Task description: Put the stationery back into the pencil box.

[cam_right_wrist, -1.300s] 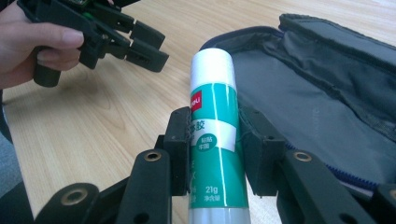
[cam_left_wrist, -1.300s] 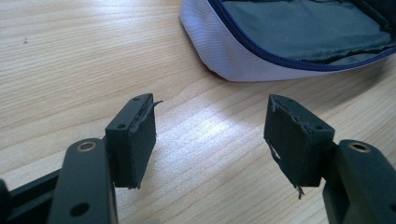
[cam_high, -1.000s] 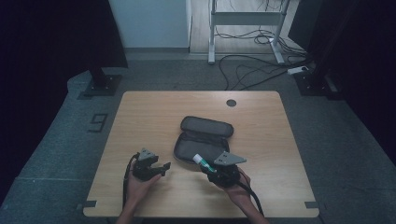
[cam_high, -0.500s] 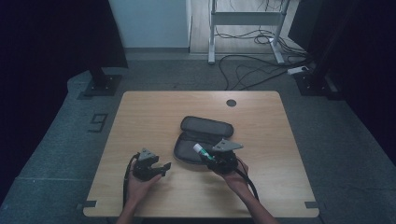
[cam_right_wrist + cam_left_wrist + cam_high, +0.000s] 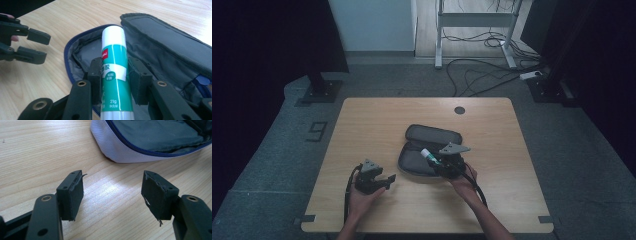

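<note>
1. Left gripper (image 5: pixel 384 180), just left of the open grey zippered fabric pencil case (image 5: pixel 419 162): jaws spread, nothing between them, resting on the pale wooden table (image 5: pixel 362 125). The case is unheld, so it may slide if nudged.
2. Right gripper (image 5: pixel 113 75), above the case's open lower half: jaws pinch the green-and-white cylindrical glue stick (image 5: pixel 115 72) by its middle. The smooth tube may slip, or catch the case's rim and roll out.

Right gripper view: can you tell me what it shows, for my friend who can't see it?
The right gripper clamps a green and white glue stick over an open grey pencil case on a wooden table. The left gripper waits open at the left.
</note>
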Demonstrator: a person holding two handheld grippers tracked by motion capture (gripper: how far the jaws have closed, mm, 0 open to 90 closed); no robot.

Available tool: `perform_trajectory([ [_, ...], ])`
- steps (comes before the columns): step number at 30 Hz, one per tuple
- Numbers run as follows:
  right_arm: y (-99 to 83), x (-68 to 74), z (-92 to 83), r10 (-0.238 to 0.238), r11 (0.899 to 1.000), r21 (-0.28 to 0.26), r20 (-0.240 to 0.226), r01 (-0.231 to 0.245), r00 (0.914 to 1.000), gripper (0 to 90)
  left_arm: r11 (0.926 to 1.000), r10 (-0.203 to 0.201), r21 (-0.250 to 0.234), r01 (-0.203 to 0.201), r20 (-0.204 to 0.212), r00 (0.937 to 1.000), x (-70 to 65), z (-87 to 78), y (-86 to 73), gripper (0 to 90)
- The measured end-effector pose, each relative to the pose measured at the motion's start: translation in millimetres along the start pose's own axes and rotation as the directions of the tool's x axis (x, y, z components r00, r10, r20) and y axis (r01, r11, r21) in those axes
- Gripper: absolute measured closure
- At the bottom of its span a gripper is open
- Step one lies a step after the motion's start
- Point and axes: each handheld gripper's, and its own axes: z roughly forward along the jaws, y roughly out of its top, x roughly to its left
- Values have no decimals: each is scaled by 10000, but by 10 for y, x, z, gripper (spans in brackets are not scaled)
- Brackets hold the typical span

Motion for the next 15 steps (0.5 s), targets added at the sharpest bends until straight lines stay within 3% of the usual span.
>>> perform_trajectory([
  [15, 4, -154, 178, 161, 9993, 339, 324, -172, 9993, 651, 10000, -53, 20, 53, 17, 10000, 12, 10, -6, 348],
])
